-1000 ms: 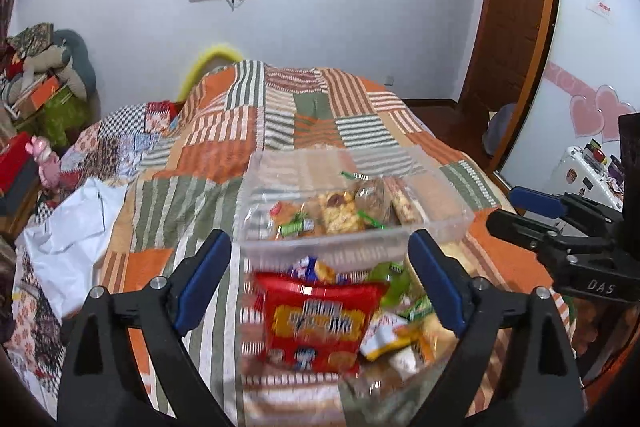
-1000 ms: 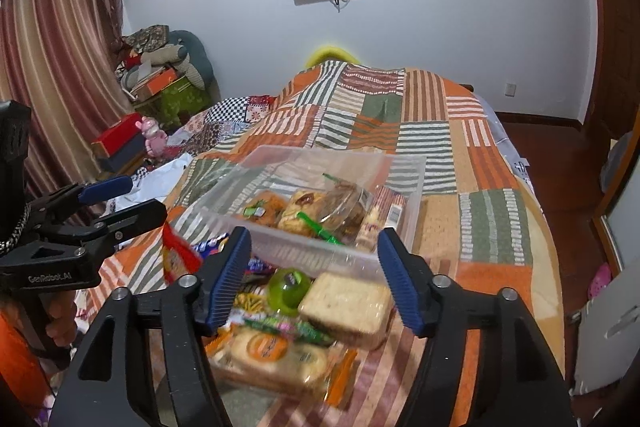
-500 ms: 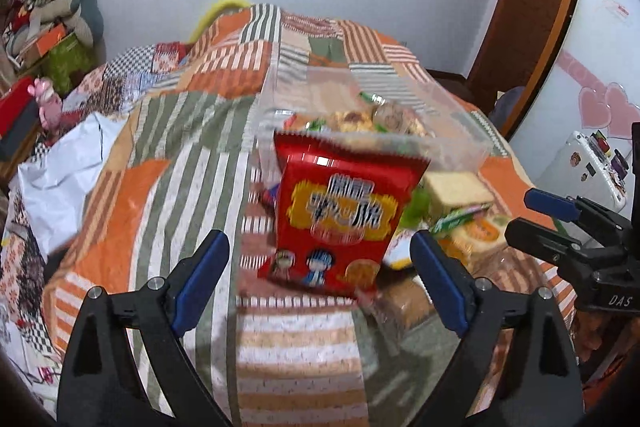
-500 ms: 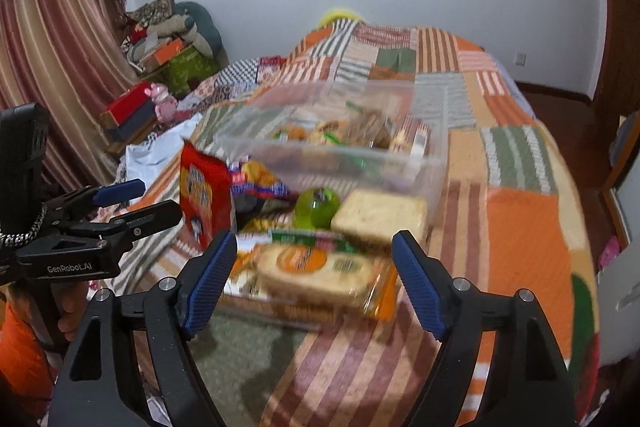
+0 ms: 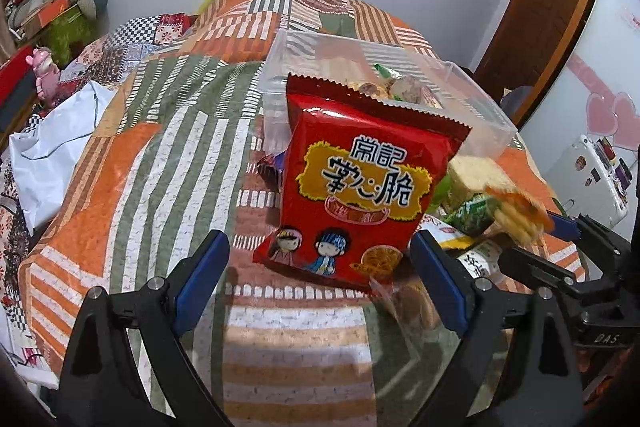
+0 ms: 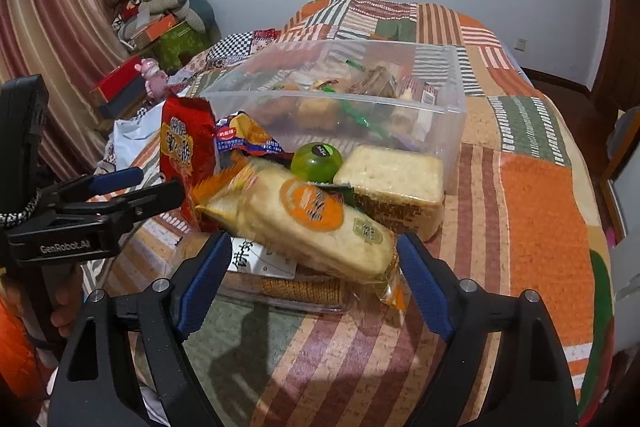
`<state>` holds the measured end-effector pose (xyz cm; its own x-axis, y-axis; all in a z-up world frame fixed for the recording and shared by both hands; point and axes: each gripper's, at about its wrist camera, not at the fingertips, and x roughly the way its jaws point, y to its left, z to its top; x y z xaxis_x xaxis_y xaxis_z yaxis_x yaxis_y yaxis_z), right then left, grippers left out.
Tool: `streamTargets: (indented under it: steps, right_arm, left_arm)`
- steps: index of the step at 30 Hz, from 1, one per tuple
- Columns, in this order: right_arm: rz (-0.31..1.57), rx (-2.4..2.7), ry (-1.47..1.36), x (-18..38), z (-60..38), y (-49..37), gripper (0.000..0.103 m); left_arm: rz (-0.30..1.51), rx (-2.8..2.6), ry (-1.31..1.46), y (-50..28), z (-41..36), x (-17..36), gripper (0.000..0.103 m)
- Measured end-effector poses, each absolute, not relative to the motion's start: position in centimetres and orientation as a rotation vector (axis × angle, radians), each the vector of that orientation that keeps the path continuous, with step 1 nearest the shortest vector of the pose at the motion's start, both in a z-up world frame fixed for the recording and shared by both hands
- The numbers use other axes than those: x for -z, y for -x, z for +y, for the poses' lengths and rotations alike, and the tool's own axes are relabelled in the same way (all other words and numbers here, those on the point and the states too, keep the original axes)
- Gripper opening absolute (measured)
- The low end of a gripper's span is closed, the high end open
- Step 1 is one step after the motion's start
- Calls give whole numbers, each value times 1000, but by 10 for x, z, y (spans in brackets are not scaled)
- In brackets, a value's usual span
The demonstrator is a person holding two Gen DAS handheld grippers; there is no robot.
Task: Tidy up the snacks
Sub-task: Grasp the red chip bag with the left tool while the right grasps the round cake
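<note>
2 grippers spread wide, holding nothing: left gripper (image 5: 320,263), right gripper (image 6: 314,269). Red snack bag (image 5: 360,187) upright at 12 o'clock of left; clear bin (image 6: 420,99) behind.

My left gripper (image 5: 318,269) faces the red bag (image 5: 360,187), which blocks the bin (image 5: 488,119); bare quilt (image 5: 160,163) lies leftward.

A bed under a striped patchwork quilt (image 6: 536,187) in orange, green and brown carries everything. On it sits a clear plastic bin (image 6: 452,131) at 12 o'clock in the right wrist view. Packaged snacks lie against its near wall: a red bag (image 5: 360,195) at 9 o'clock, a flat cracker tray (image 6: 296,287) at 6.
</note>
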<state>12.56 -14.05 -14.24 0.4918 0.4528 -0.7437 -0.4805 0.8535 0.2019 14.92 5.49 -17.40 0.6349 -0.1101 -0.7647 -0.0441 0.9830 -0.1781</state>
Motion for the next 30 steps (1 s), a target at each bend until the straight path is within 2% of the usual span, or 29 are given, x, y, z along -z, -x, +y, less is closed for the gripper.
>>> streamTargets:
  steps: [3,10,16,17,20,23,30]
  right_arm:
    - [887,-569,25,141,-140,-127,81]
    - [868,-578,28,140,-141,-128,72]
    - [870,-587,2,140,-145,-131,69]
    - [870,-588,0,140,-145,-131,69]
    - [870,-590,-5,140,-146,-131,69]
    - [866,-589,-11,138,-148,-130,68]
    - [837,-584,-21,127,-154,-127,67]
  left_arm:
    - [888,45,184,-156,52,177,93]
    - [907,53,187,-173,47,186,93]
    - [915,55,216,-182,49,194,93]
    - [907,54,219,-182,49,195,92]
    - [885,81,212,-179,48,194,76]
    - [862,83,176,-175,44,190,69]
    - [823,69,178,-165,47,176,69]
